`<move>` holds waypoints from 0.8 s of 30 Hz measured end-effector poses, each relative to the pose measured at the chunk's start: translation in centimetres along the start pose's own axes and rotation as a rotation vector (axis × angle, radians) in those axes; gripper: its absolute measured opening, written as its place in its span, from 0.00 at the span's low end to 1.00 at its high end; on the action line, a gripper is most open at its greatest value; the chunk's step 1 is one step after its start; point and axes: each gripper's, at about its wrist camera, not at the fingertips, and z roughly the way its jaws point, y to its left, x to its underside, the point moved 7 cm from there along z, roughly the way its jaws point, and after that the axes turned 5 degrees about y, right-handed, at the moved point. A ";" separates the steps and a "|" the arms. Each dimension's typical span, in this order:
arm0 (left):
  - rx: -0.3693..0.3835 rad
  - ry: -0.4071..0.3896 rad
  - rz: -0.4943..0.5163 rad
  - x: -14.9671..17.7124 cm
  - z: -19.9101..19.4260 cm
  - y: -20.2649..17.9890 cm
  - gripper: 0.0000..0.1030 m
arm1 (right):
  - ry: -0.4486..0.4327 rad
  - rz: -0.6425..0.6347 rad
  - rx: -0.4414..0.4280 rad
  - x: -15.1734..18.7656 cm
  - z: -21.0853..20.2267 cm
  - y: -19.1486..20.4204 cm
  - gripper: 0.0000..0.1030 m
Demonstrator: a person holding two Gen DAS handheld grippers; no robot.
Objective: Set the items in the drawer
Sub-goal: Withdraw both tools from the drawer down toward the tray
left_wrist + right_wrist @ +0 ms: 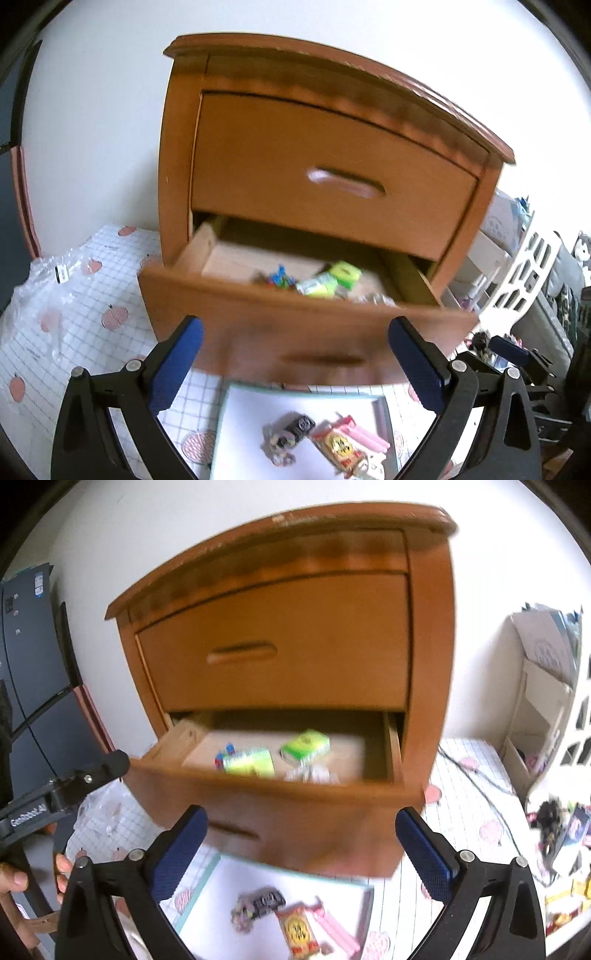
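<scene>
Checked peach-print cloth [74, 295], crinkled plastic bag [37, 280], white rack [524, 273] (blurred)

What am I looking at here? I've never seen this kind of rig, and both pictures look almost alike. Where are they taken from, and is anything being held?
No robot: a person holds a two-finger gripper in each hand, each carrying a fisheye camera that looks along its blue-padded fingers. One picture comes from the left gripper, the other from the right gripper. Both are open and hold nothing.

Ahead stands a wooden nightstand. Its lower drawer is pulled out, with green packets and small toys already inside; motion blur hides detail. Below lies a white tray with a few small items, including a red-and-yellow snack packet, still to be put away.
</scene>
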 end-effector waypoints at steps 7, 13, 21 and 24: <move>0.005 0.146 0.000 7.2 3.3 -0.4 0.97 | 0.144 0.083 -0.010 7.1 3.2 -1.4 1.00; -0.022 0.237 -0.006 11.2 6.2 0.3 0.97 | 0.245 0.113 -0.004 11.5 5.9 -2.3 1.00; -0.036 0.378 -0.080 16.3 8.9 2.7 0.97 | 0.349 0.121 -0.013 16.1 8.5 -2.4 1.00; -0.043 0.417 -0.096 17.7 9.8 3.3 0.97 | 0.382 0.139 -0.033 17.6 9.3 -2.5 1.00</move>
